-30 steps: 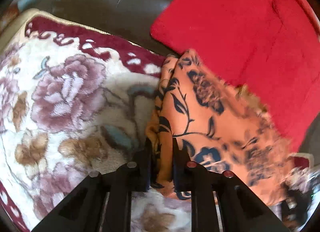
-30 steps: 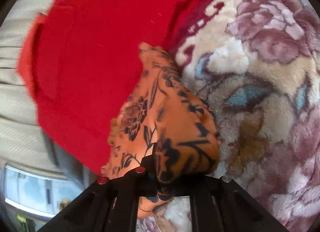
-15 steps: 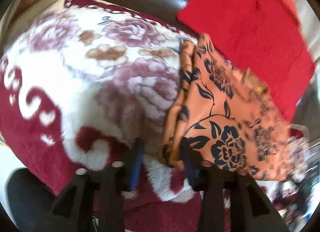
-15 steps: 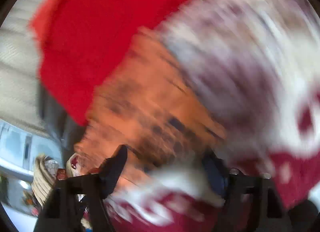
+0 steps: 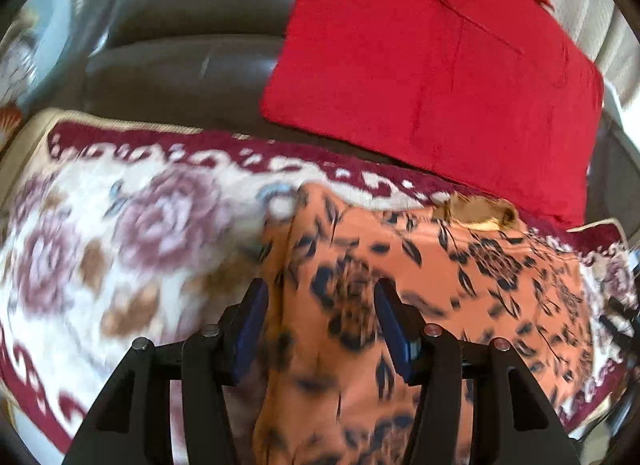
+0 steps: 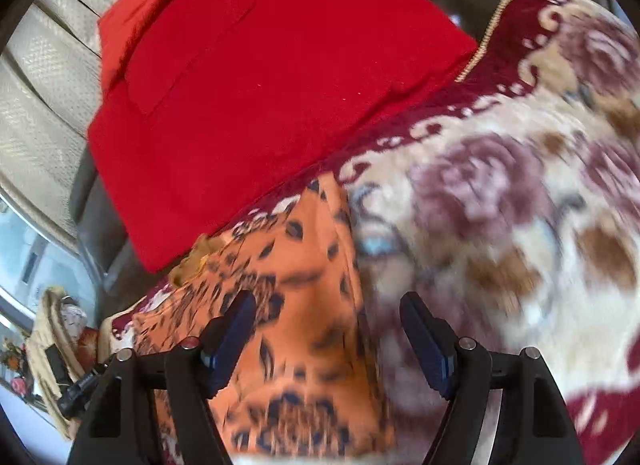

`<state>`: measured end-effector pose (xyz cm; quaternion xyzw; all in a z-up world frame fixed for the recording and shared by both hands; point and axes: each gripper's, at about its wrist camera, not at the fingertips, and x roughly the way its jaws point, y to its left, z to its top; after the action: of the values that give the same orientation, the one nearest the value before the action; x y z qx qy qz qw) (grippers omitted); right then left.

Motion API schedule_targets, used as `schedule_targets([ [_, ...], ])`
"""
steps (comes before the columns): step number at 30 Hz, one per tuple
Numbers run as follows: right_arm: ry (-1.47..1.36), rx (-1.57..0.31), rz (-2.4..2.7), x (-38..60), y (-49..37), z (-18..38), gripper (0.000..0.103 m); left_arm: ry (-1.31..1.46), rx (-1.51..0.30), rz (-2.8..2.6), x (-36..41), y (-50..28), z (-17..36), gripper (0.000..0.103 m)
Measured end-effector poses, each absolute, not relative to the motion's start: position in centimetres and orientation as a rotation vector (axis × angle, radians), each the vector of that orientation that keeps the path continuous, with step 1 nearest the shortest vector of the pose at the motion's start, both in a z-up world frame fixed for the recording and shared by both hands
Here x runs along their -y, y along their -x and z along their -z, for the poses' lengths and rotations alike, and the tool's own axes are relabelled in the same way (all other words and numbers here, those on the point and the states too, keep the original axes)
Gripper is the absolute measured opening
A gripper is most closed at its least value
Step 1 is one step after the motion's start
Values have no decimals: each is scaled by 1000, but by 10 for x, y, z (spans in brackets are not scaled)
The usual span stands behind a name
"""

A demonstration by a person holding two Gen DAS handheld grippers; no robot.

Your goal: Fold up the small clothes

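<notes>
An orange garment with a dark blue flower print (image 5: 400, 285) lies folded flat on a floral blanket (image 5: 132, 233). It also shows in the right wrist view (image 6: 296, 305). My left gripper (image 5: 320, 313) is open and hovers over the garment's left part, holding nothing. My right gripper (image 6: 328, 333) is open above the garment's right edge, with one finger (image 6: 232, 329) over the cloth and the other over the blanket. A tan label (image 5: 476, 213) shows at the garment's far edge.
A folded red cloth (image 5: 432, 65) lies behind the garment on a dark leather seat (image 5: 180, 65); it also shows in the right wrist view (image 6: 260, 85). A beige woven surface (image 6: 36, 85) is at the left. The blanket's maroon border (image 6: 516, 65) runs along its edge.
Both grippers have let go of the orange garment and opened. The garment now lies flat on the blanket. Both grippers have pulled back above it.
</notes>
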<state>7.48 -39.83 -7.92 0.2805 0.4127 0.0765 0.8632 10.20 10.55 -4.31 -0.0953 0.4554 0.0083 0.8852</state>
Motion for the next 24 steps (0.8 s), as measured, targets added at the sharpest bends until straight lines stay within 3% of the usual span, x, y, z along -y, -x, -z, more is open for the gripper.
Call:
schedule_targets([
  [5,-517,-904,-154,392,-130,89,78,176,-995,-62,-108,-128,50,56],
  [7,-503,-924,-143,390,-148,94,76,186,-1006,-74,-111,-133,56,49],
  [8,-487,-936,-155,385,-155,96,73,188,-1011,-78,-111,-134,58,37],
  [9,-456,-956,-166,379,-161,97,59,189,-1023,-80,-111,-136,62,17],
  [10,-429,-975,-168,373,-166,98,37,184,-1028,-78,-111,-136,63,4],
  [12,-356,-996,-132,360,-173,96,8,159,-984,-86,-108,-130,56,4],
  [16,-299,-874,-120,351,-154,54,7,181,-801,-97,-116,-91,11,4],
  [19,-282,-794,-121,350,-148,27,7,199,-780,-121,-124,-83,10,4],
  [22,-273,-845,-99,346,-172,49,7,198,-882,-135,-126,-110,46,4],
  [24,-294,-990,-90,345,-194,94,10,187,-985,-159,-128,-128,74,8],
])
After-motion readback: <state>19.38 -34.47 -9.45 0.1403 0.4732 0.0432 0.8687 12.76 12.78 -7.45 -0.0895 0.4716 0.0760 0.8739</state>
